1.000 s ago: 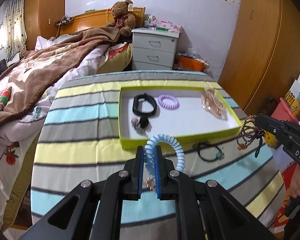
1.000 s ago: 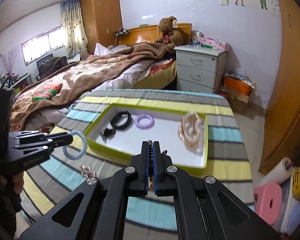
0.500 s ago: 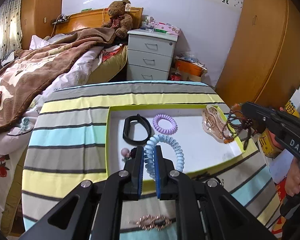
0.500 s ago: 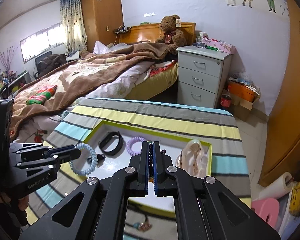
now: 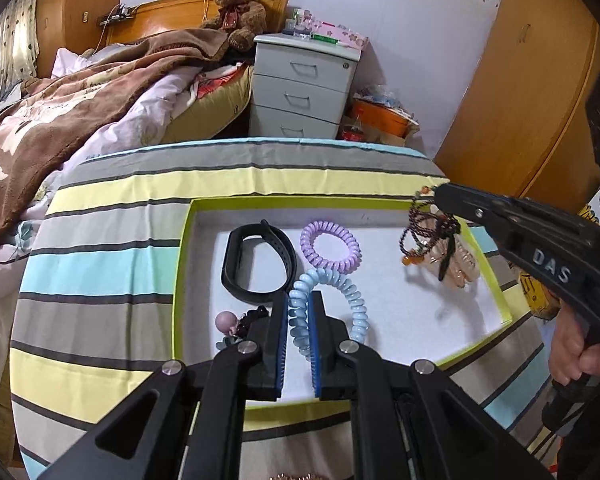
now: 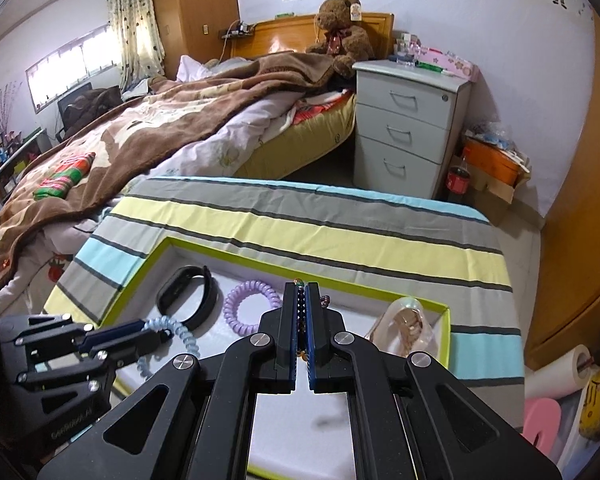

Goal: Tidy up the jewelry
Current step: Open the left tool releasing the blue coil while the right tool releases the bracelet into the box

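The left gripper [image 5: 299, 308] is clamped on a pale blue coil band [image 5: 342, 292], which loops up and to the right of the pads and hangs over the white floor of the tray [image 5: 182, 264]. The right gripper [image 6: 300, 300] is closed on a dark beaded bracelet [image 5: 426, 228]; in the right wrist view only a line of beads shows between the pads, while the left wrist view shows its strands dangling from the tip above the tray's right side.

The tray has a lime-green rim and sits on a striped cloth [image 5: 100, 264]. In it lie a black band [image 5: 256, 264] at the left, a purple coil band [image 5: 331, 246] just right of that, and a clear amber hair clip [image 5: 462, 266] near the right wall, under the hanging bracelet. The blue coil seems to overlap the near edge of the purple one, though whether they touch is hard to tell. At the tray's near left, beside the left gripper's finger, sits a small pink and black hair tie [image 5: 236, 324], partly hidden.

A hand [image 5: 576, 344] grips the right gripper's handle at the right edge of the left wrist view
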Demonstrator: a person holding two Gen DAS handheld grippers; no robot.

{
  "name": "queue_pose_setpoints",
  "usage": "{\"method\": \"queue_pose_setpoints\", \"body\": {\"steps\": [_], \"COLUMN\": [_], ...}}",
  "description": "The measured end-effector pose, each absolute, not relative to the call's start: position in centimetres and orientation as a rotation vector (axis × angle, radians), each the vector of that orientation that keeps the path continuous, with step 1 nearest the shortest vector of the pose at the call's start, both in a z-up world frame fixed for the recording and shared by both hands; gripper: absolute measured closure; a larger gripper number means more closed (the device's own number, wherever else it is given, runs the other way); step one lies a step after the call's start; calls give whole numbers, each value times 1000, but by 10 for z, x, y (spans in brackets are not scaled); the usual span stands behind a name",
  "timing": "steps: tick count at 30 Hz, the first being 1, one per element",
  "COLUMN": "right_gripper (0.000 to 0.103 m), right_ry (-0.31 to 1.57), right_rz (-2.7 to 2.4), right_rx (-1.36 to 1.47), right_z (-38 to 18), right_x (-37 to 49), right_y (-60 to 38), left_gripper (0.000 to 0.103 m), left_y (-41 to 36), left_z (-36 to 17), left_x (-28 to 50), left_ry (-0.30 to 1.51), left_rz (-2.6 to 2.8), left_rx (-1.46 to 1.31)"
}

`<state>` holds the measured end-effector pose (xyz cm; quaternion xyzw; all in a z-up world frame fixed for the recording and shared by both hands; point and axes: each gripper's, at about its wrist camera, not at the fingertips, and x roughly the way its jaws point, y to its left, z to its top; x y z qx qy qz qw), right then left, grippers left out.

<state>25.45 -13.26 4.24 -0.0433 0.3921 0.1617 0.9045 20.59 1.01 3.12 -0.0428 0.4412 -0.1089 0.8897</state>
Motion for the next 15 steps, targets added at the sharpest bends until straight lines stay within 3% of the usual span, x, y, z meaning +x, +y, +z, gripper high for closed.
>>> {"method": "queue_pose_setpoints", "body": {"steps": [15], "right_gripper": [100], "right_ry": [940], "right_rz": [326], "right_rx": [-92], "right_z": [9], "right_x": [289], "right_y": [-133], "left_gripper": [93], "left_y": [7], "left_z": [6], "left_x": [223], "left_ry": [988], "left_rz": [-220], "left_rx": [-92]}}
